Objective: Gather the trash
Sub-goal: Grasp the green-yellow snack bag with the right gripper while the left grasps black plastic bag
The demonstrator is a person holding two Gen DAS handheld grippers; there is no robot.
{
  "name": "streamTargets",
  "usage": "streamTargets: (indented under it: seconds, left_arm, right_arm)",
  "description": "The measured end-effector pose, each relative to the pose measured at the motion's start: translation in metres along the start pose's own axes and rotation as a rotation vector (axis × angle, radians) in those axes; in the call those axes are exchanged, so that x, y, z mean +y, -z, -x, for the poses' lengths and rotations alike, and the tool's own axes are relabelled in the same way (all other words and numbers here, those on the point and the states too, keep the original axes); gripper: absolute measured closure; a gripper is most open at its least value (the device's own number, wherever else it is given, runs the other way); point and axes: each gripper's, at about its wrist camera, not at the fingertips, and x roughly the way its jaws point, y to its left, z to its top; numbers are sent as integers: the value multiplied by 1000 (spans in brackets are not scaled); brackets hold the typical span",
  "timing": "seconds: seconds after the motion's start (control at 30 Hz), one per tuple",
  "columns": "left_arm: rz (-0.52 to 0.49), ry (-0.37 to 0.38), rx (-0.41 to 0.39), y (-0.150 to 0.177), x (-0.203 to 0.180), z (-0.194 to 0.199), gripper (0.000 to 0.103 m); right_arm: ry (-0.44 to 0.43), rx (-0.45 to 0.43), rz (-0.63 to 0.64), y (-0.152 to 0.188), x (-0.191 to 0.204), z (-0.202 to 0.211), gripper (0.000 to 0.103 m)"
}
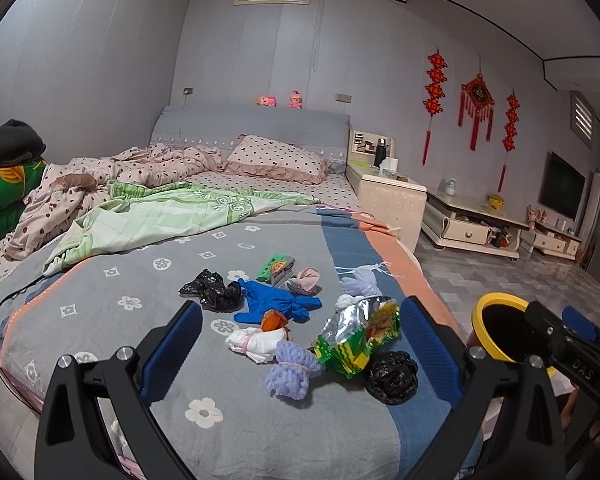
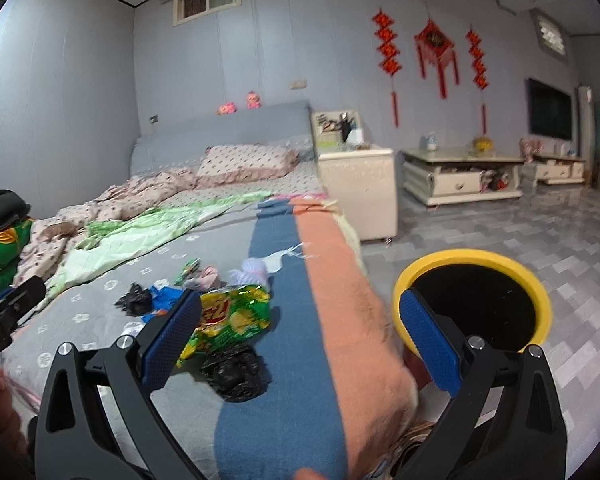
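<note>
Bedroom, with a bed (image 1: 112, 280) filling the left of frame; trash lies heaped at its near edge, centre: snack bag (image 1: 360, 332), black bags (image 1: 392, 376), blue glove (image 1: 276, 304). Left gripper (image 1: 300, 344) is spread wide and empty, framing the heap, probably to pick; right gripper (image 2: 300, 340), also wide and empty, sits lower right beside the yellow-rimmed bin (image 2: 540, 300), placed by the bed for short drops.

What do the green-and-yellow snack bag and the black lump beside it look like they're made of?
Snack bag: metallised plastic film, seemingly; its torn-open inside is shiny, crinkled silver. Black lump: probably a thin plastic bag, glossy, crumpled into tight folds.
</note>
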Motion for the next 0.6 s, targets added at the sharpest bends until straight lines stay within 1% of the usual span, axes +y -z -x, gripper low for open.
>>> streamTargets:
  seconds: [0.1, 0.2, 0.3, 0.43, 0.5, 0.57, 0.6]
  left_arm:
    - [-4, -25, 22, -2, 4, -8, 7]
    - [-14, -26, 50, -9, 13, -20, 7]
    - [-37, -22, 68, -13, 22, -31, 7]
    - [-64, -29, 81, -17, 44, -50, 7]
    - [-71, -15, 85, -20, 55, -61, 7]
    - [-70, 3, 100, -23, 67, -72, 7]
    - [-67, -10, 111, -24, 73, -80, 7]
  right_arm:
    - [-17, 26, -11, -6, -2, -5, 8]
    - [-66, 64, -13, -18, -2, -15, 8]
    - [-92, 111, -14, -27, -2, -31, 8]
    - [-162, 181, -4, -37, 2, -54, 8]
    - [-200, 212, 12, -39, 7, -64, 8]
    - [-242, 260, 14, -40, 13, -79, 8]
    - [-258, 288, 0, -40, 14, -87, 8]
